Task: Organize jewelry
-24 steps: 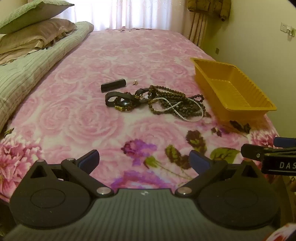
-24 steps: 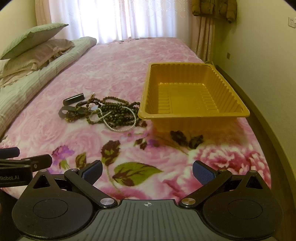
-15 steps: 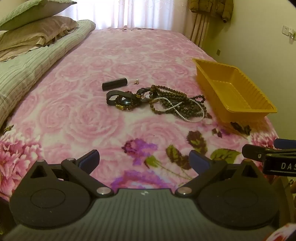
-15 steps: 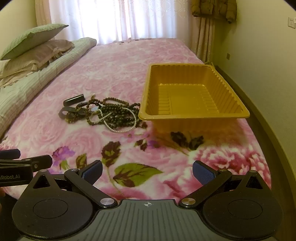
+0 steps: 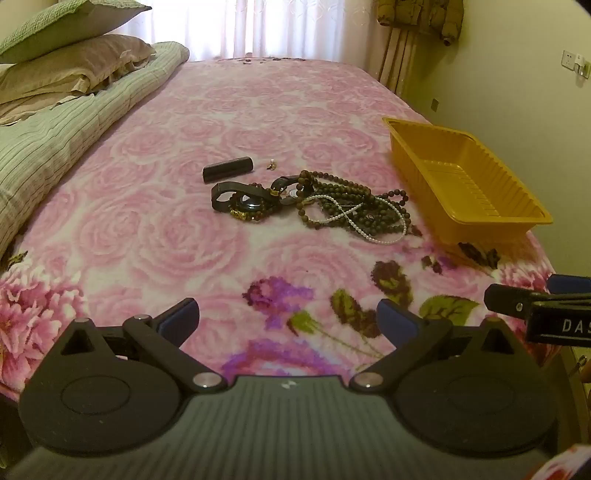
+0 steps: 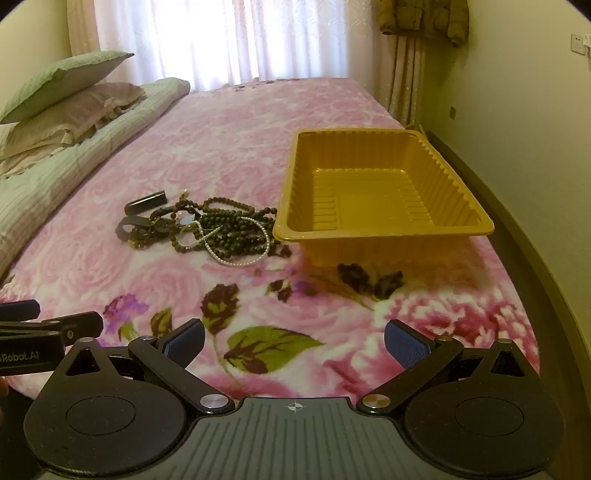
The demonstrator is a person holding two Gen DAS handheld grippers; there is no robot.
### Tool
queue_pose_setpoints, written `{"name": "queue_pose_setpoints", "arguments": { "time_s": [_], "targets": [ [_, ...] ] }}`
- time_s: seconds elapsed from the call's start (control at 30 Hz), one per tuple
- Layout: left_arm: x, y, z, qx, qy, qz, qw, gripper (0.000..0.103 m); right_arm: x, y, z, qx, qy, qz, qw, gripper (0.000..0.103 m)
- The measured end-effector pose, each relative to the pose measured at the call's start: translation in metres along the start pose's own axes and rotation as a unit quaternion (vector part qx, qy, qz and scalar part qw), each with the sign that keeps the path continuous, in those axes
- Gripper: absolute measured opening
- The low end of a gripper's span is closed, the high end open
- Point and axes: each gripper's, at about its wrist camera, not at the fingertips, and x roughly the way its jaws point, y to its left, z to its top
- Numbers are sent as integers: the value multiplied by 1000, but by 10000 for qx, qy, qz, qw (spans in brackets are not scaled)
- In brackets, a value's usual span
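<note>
A tangle of dark bead necklaces point(image 5: 354, 206) point(image 6: 229, 225) with a white pearl strand point(image 5: 384, 236) point(image 6: 240, 260) lies mid-bed. Left of it sit a black strap with a dark pendant point(image 5: 243, 201) point(image 6: 138, 225), a black tube point(image 5: 228, 169) point(image 6: 146, 202) and a tiny gold earring point(image 5: 272, 165). An empty yellow tray point(image 5: 498, 218) point(image 6: 376, 230) stands to the right of the pile. My left gripper point(image 5: 288, 319) is open, well short of the jewelry, nothing between its blue pads. My right gripper point(image 6: 295, 341) is open too, in front of the tray.
The pink rose blanket point(image 5: 155, 221) covers the bed. A folded green striped quilt point(image 5: 55, 129) and pillows point(image 5: 66, 29) lie along the left. A wall point(image 6: 535, 129) runs close on the right past the bed edge. Curtains point(image 6: 221, 37) hang at the far end.
The left view has pulled back and tipped slightly, so the jewelry and tray sit a bit farther off. The right view has hardly changed. Both grippers stay open.
</note>
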Motion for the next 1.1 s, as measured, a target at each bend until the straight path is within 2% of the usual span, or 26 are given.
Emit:
{"name": "queue_pose_setpoints", "arguments": {
  "time_s": [1.1],
  "targets": [
    [-1,-4,-2,13,14,-25,10000,101,-1,-6,-2,56,-43,-17,10000,103]
  ]
}}
